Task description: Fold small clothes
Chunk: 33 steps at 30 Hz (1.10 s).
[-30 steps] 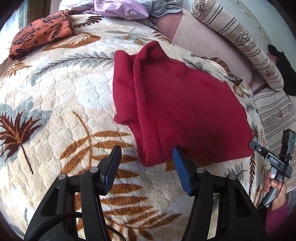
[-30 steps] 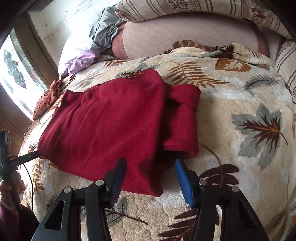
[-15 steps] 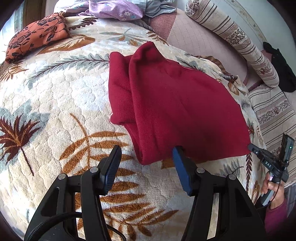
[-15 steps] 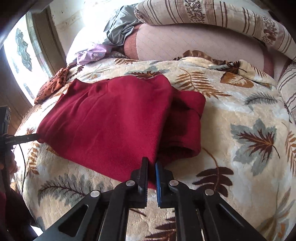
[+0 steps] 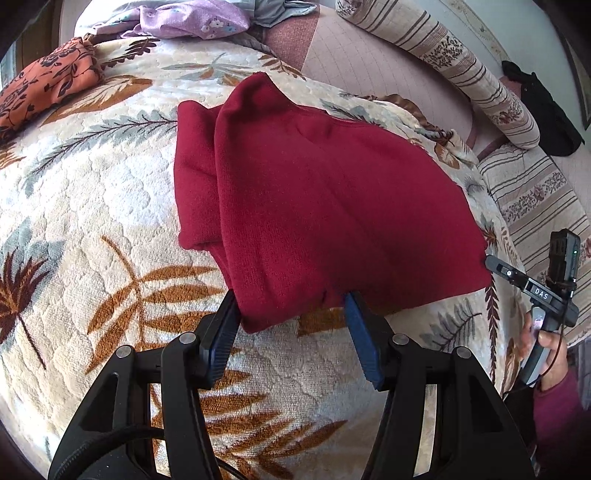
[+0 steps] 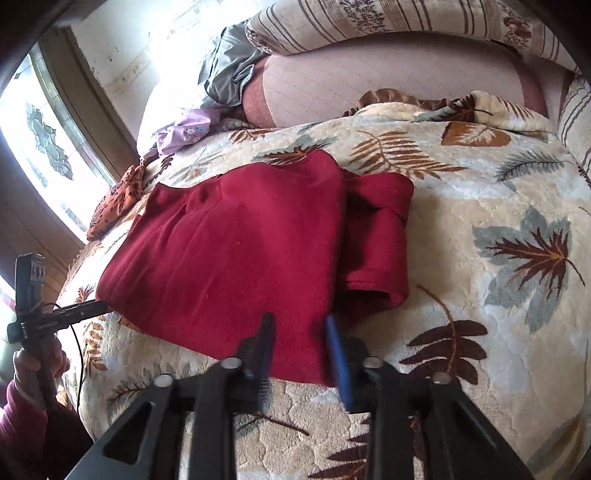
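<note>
A: What is seen of the room?

B: A bed is covered by a cream leaf-print blanket (image 5: 92, 206); striped bolsters (image 6: 388, 22) are lined along its far side.

A: And the garment?

B: A dark red fleece garment (image 5: 325, 206), partly folded, is spread in the middle of the blanket. An orange floral cloth (image 5: 44, 88) is left near the window edge.

A: The claws?

B: The left claw (image 5: 291, 325) is held wide around the garment's near corner. The right claw (image 6: 299, 343) is parted, with the hem between its fingers.

Crimson garment (image 5: 325, 206) on cream leaf-patterned blanket (image 5: 92, 206).
</note>
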Each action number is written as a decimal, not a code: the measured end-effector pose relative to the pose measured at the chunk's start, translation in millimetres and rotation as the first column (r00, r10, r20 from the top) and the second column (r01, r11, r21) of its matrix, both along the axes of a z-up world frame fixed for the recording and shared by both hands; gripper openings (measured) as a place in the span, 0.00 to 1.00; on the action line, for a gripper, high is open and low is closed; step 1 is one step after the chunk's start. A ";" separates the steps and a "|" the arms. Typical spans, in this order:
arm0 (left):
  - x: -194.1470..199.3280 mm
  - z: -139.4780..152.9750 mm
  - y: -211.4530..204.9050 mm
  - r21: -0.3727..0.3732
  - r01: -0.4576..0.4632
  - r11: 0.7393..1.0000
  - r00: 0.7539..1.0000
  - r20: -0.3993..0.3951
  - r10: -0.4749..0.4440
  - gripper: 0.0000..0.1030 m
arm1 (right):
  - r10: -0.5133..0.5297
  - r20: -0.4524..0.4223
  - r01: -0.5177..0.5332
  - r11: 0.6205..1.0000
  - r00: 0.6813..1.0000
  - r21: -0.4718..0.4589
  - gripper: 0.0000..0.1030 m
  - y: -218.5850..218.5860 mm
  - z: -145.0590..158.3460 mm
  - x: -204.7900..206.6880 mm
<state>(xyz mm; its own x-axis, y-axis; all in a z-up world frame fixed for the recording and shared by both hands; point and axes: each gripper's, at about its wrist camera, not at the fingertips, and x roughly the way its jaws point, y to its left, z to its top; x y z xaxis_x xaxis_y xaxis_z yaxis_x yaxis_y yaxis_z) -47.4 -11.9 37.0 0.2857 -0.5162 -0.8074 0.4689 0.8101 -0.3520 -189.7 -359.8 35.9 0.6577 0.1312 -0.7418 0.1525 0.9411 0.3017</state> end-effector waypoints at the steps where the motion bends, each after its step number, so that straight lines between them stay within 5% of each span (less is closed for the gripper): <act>1: 1.5 -0.8 1.0 -0.012 -0.005 1.000 1.000 -0.010 0.005 0.54 | -0.013 -0.001 0.013 1.000 1.000 0.009 0.48 -1.6 -2.9 2.7; 4: 4.3 -2.3 0.3 -0.021 -0.008 1.000 1.000 -0.028 0.008 0.43 | -0.031 -0.003 0.031 0.998 1.000 0.055 0.44 -6.9 -10.6 10.7; 7: 4.2 -0.5 -2.9 -0.028 -0.006 1.000 0.999 -0.031 0.005 0.20 | -0.046 -0.016 0.047 0.997 0.999 0.058 0.10 -7.9 -16.6 21.2; 11: -0.7 9.8 -1.1 0.002 -0.006 1.000 1.000 0.015 0.006 0.09 | -0.032 0.010 0.031 1.000 0.999 0.002 0.07 0.2 -6.5 17.2; 16: -2.8 8.8 14.5 0.033 -0.015 0.999 1.000 0.019 0.014 0.09 | -0.010 0.035 0.012 0.999 0.999 -0.040 0.06 1.2 14.6 -1.1; 22: -7.6 -0.9 13.7 0.094 -0.014 0.995 1.000 0.001 0.014 0.09 | -0.032 -0.071 0.032 0.999 0.997 -0.001 0.06 -5.4 -19.2 -3.3; 26: -7.1 3.3 16.8 0.113 -0.012 0.994 1.000 -0.001 0.012 0.09 | -0.053 -0.072 0.054 0.998 0.996 0.014 0.06 -12.2 -6.2 -6.3; 30: -8.6 12.6 17.6 0.129 -0.015 0.992 0.999 0.031 0.012 0.09 | -0.094 0.002 0.094 0.996 0.996 -0.004 0.15 -13.8 22.9 -5.1; 33: -10.7 19.9 15.9 0.146 0.003 0.989 0.998 0.056 -0.011 0.09 | -0.122 0.041 0.123 0.992 0.992 -0.024 0.64 -14.3 35.4 17.0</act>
<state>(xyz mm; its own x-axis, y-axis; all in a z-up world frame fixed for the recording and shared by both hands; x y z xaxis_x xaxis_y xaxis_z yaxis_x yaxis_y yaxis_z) -58.0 4.1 56.9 0.3303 -0.3965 -0.8566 0.4905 0.8474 -0.2031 -172.7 -374.1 71.3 0.6965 0.0289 -0.7170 0.2552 0.9239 0.2852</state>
